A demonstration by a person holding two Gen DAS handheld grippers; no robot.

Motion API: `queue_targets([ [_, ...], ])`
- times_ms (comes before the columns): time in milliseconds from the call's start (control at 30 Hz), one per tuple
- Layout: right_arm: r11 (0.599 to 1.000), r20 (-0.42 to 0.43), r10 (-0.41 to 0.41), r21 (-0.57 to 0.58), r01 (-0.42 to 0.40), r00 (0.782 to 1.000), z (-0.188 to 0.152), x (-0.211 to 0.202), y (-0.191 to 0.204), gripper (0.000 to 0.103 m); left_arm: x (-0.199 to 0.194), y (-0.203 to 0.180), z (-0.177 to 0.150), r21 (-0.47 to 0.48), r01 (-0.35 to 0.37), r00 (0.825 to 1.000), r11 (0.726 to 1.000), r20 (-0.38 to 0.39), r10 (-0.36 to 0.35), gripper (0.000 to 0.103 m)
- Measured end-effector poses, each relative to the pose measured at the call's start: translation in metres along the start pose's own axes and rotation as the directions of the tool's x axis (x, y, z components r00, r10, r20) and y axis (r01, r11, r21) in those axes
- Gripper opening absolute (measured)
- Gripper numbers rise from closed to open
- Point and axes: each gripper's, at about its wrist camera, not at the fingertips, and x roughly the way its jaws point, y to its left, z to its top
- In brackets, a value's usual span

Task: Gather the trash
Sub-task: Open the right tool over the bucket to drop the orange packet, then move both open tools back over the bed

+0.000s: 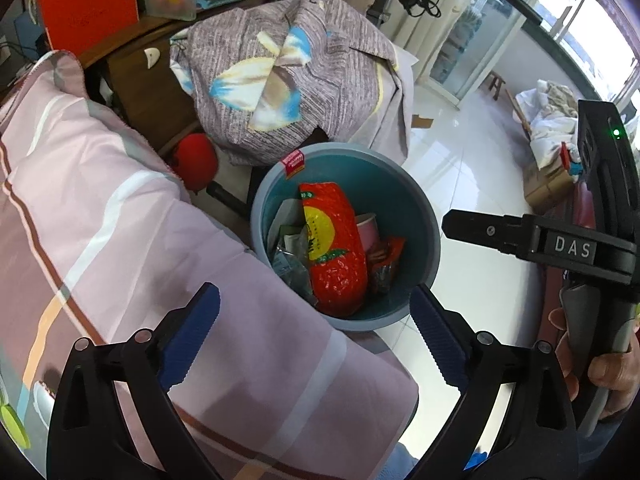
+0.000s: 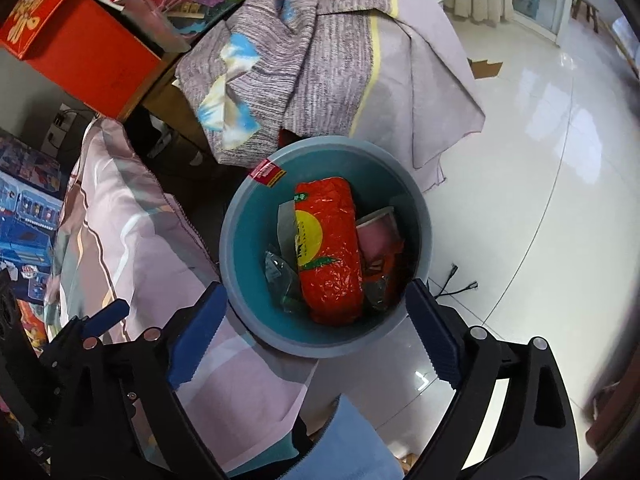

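Note:
A blue round trash bin [image 1: 420, 216] [image 2: 248, 216] stands on the floor between the bedding and the tiles. In it lie a large red-orange snack bag [image 1: 336, 256] [image 2: 332, 256], a pink paper cup [image 1: 370, 232] [image 2: 378, 236] and several crumpled clear and silver wrappers [image 2: 280, 276]. A small red wrapper [image 1: 293, 163] [image 2: 267, 173] hangs on the far rim. My left gripper [image 1: 316, 304] is open above the bin's near edge, nothing between its blue pads. My right gripper [image 2: 318, 300] is open over the bin, also empty; its black body [image 1: 568, 246] shows at the right, held by a hand [image 1: 608, 364].
A pink striped quilt [image 1: 120, 220] [image 2: 120, 208] lies against the bin's left side. A grey striped cloth [image 1: 320, 80] [image 2: 320, 52] drapes over furniture behind it. A red box [image 2: 92, 56] sits at the back left. White glossy tiles [image 2: 540, 180] with a black cable [image 2: 460, 286] spread to the right.

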Motion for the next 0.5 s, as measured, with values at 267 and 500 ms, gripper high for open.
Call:
queue_targets([
  [267, 0.999, -0.001, -0.009, -0.045, 0.009, 1.0, -0.018, -0.008, 0.028, 0.087, -0.027, 0.014, -0.017, -0.029, -0.004, 0.999, 1.0, 0.042, 0.006, 0.097],
  [500, 0.993, 0.023, 0.0, -0.117, 0.003, 1.0, -0.038, -0.017, 0.063, 0.088, -0.052, 0.031, -0.039, -0.061, -0.01, 0.997, 0.998, 0.076, 0.015, 0.098],
])
